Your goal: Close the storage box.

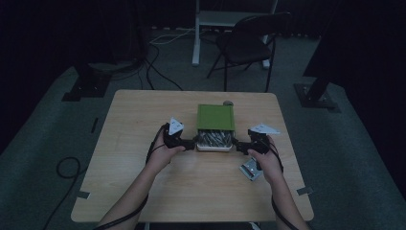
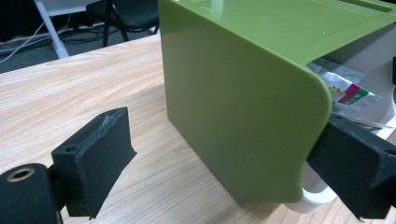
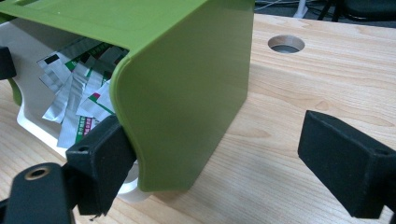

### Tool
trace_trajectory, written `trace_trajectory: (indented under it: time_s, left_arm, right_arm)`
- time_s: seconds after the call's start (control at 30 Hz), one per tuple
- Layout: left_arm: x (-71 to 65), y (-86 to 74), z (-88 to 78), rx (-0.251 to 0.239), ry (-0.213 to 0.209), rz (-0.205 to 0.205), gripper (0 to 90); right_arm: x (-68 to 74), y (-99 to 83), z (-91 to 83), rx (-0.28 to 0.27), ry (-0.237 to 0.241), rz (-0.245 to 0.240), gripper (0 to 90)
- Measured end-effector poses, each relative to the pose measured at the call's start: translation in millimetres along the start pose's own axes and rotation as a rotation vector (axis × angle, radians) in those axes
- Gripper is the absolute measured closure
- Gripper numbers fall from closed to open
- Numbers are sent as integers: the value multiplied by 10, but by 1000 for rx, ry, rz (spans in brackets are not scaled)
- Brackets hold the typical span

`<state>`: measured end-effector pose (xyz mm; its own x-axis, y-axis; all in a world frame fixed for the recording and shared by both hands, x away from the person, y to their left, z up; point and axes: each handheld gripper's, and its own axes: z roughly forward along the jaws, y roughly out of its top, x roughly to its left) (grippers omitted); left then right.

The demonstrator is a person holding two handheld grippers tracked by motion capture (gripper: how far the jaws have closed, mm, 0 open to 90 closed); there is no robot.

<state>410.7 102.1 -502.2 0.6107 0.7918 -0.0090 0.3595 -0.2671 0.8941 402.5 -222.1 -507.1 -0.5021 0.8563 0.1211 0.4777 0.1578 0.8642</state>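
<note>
Green box (image 1: 216, 116) of foil sachets (image 1: 214, 138) sits between both spread-jawed grippers (image 1: 190, 143) (image 1: 239, 146), metal bracket (image 1: 250, 169) nearby.

The green box (image 2: 243, 107) covers most of the silver packets (image 3: 77, 100) in the white drawer (image 3: 32, 123), so I cannot count them, and their print is too small to read. In the high view my right hand (image 1: 268, 163) hides part of a small metal piece (image 1: 250, 170) I cannot identify.
</note>
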Motion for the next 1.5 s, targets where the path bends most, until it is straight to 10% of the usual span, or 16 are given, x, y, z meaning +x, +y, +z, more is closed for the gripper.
trace_trajectory:
  time_s: [0.47, 0.83, 1.5]
  left_arm:
    - [-50, 23, -80, -25, -16, 5, 94]
    - [-12, 31, -195, -38, -50, -76, 94]
    - [124, -57, -392, -33, 28, -74, 94]
  right_arm:
    - [59, 50, -39, -41, 4, 24, 113]
    - [36, 9, -94, -58, 0, 42, 113]
    - [-1, -61, -228, -63, -18, 25, 113]
